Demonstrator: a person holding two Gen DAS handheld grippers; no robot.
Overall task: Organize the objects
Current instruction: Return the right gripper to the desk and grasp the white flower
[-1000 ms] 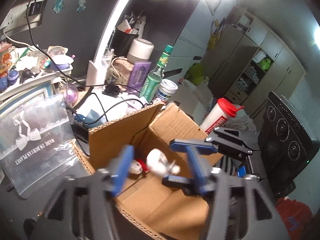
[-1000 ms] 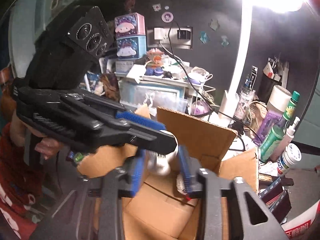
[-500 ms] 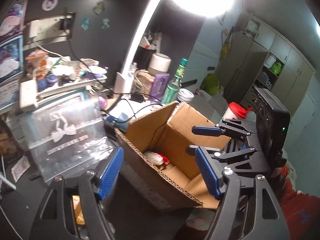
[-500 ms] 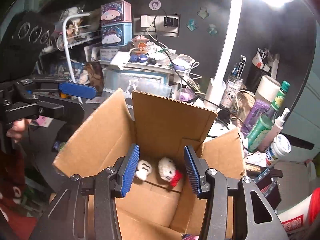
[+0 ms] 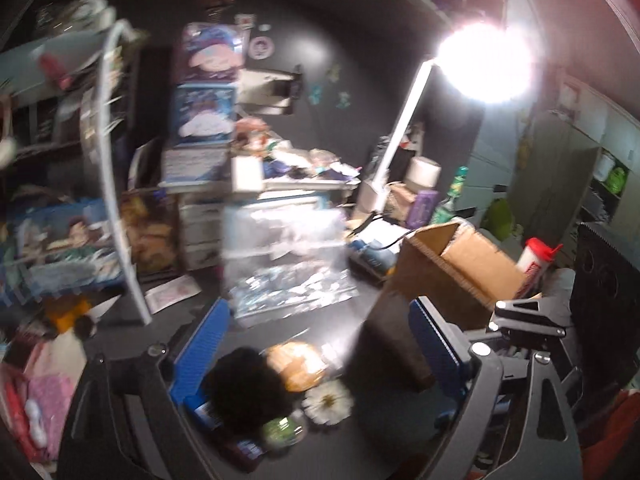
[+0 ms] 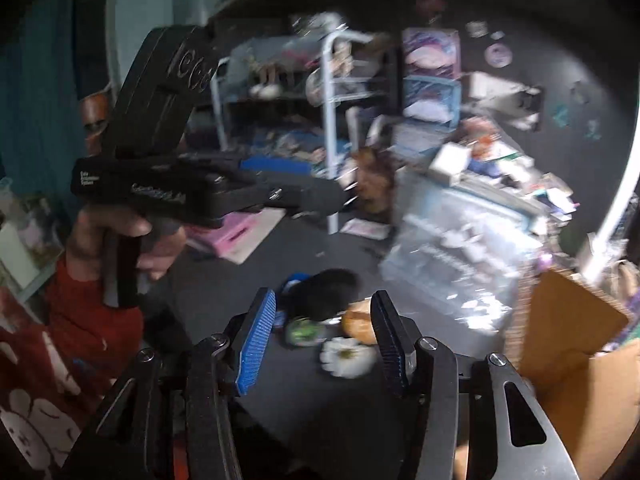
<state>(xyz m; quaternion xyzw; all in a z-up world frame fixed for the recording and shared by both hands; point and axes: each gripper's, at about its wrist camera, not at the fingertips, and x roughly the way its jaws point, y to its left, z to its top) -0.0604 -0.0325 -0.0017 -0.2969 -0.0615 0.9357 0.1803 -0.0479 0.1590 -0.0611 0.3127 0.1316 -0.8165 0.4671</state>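
dark wall, glaring lamp, cluttered shelves, grey cupboards

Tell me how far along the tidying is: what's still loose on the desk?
Neither gripper holds anything: the left gripper and right gripper are both opening over the pile. Left: a white daisy, black fuzzy item, tan bun-like piece and green round thing. The cardboard box stands open; its contents aren't visible now.

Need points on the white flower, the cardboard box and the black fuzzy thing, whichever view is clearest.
white flower [image 6: 346, 357]: right wrist view, on its yellowish centre.
cardboard box [image 5: 478, 258]: left wrist view, on the inner face of its far wall.
black fuzzy thing [image 5: 248, 390]: left wrist view, on the middle of the dark fluffy mass.
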